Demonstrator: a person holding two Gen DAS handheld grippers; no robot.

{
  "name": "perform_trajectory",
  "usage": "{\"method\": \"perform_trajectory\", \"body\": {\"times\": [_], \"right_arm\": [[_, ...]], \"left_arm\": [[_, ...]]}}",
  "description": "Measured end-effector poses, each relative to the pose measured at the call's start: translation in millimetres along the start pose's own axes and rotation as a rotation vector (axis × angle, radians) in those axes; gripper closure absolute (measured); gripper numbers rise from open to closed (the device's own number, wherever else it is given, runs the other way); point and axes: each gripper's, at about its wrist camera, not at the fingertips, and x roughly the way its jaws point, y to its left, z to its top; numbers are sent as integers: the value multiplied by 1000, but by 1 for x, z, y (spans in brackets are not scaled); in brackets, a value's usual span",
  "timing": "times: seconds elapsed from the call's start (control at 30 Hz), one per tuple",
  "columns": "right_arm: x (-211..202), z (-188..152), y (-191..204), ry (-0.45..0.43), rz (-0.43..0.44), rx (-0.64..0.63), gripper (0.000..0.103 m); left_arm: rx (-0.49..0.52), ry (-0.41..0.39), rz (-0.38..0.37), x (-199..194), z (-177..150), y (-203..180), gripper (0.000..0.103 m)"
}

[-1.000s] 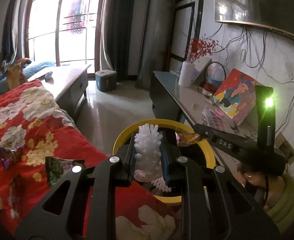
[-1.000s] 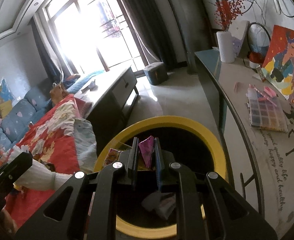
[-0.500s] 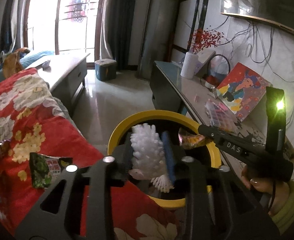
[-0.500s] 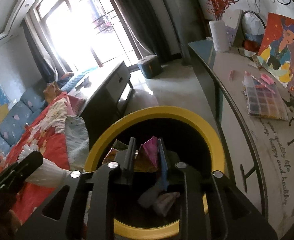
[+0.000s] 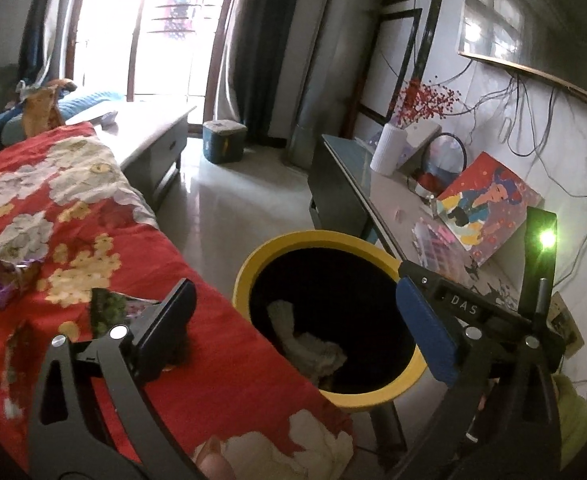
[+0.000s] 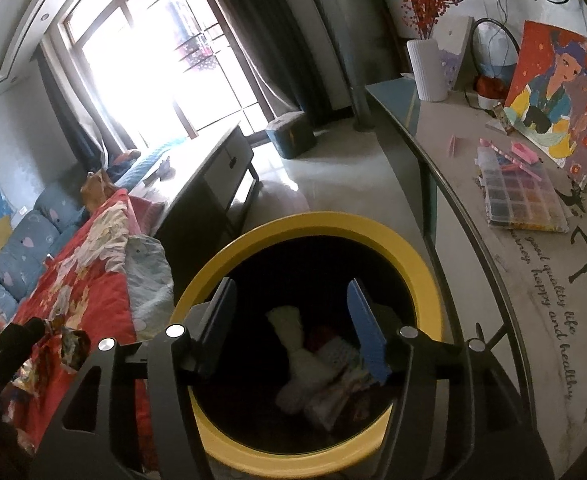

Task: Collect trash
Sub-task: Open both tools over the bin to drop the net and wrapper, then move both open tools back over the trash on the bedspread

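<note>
In the left wrist view, the left gripper (image 5: 293, 320) is seen with its jaws spread wide and opening, and nothing is held between them. Past the jaws the yellow-rimmed bin (image 5: 253, 268) is seen, standing just beside the red floral blanket (image 5: 221, 364). A white crumpled piece (image 5: 313, 350) lies in the bin's dark interior. Trash remains uncollected on the blanket: a green wrapper (image 5: 107, 310) just beside the left jaw, and a purple wrapper (image 5: 7, 280) further along. The right gripper's body is seen at the right edge, over the bin's rim.

A risk is judged here: the green wrapper lies flat on soft cloth, so a fold of blanket could be pinched with it, or the thin foil could slip out during the carry. With both grippers crowded at the bin, a knock between them is also possible.

In the right wrist view, the right gripper (image 6: 291, 324) is held above the bin's (image 6: 425, 264) mouth, its jaws partly apart and opening, with nothing gripped. Below them, the white piece (image 6: 297, 356) is seen among a pinkish, patterned heap (image 6: 341, 388) whose single items cannot be told apart. Crinkled wrappers (image 6: 71, 346) are seen on the blanket (image 6: 81, 292) at the left. The table (image 6: 473, 240) at the right bears a bead box (image 6: 521, 196), apparently not trash.
</note>
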Motion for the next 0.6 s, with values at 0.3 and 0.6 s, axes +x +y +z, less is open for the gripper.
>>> {"method": "perform_trajectory", "body": {"times": [0.3, 0.6], "right_arm": [[-10, 0, 22, -8, 33, -47, 43], [-22, 0, 44, -20, 67, -91, 39]], "left_arm": [[-50, -45, 40, -27, 1, 18, 11], [-69, -110, 88, -58, 5, 34, 11]]}}
